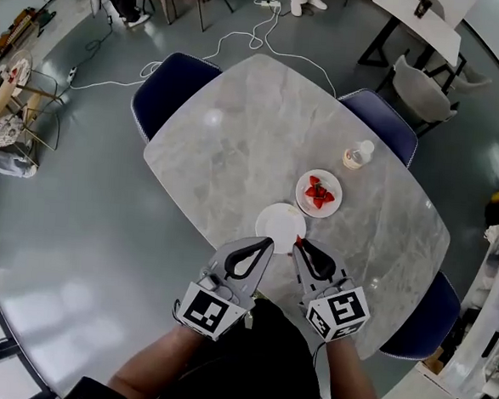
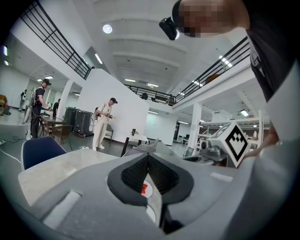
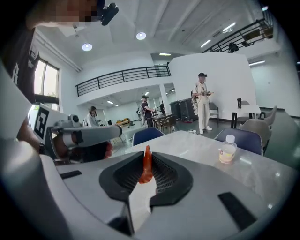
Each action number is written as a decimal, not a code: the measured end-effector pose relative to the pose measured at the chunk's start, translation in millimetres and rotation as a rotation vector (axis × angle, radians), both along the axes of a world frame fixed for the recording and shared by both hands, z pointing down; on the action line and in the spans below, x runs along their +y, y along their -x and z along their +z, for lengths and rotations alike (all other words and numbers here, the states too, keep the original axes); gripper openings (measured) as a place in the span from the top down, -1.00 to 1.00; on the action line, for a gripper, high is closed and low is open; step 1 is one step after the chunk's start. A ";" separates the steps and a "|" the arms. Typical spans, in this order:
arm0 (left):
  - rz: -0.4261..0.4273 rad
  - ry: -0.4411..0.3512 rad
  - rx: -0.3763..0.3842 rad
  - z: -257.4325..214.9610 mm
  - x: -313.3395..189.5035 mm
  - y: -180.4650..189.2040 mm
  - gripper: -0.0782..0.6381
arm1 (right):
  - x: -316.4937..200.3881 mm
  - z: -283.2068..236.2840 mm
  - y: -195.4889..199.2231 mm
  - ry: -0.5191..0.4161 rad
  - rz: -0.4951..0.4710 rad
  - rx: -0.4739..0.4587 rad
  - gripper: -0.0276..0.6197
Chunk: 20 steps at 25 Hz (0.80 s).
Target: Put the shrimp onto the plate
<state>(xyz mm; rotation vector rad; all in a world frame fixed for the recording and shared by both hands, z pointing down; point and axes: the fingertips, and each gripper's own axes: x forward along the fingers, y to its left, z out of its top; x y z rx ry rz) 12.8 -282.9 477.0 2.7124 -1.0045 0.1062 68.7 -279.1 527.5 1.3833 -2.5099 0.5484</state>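
A red shrimp [image 3: 146,165] is pinched upright between the pads of my right gripper [image 3: 147,168], which is shut on it; in the head view that shrimp [image 1: 299,240] shows at the tip of the right gripper [image 1: 298,242], just at the near right rim of an empty white plate [image 1: 277,224]. A second white plate [image 1: 303,194] beyond it holds more red shrimp [image 1: 320,193]. My left gripper [image 1: 269,242] hangs beside the empty plate's near edge, jaws shut with nothing between them [image 2: 148,159].
A small bottle [image 1: 358,154] stands on the grey marble table [image 1: 236,142] past the plates. Blue chairs [image 1: 168,86] surround the table. People stand in the hall in the background, and a white cable [image 1: 235,36] lies on the floor.
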 end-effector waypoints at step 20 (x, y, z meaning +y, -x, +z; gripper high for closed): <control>0.063 0.054 -0.039 131.4 -32.8 -9.5 0.76 | -18.5 219.0 -5.4 0.215 -0.100 0.403 0.74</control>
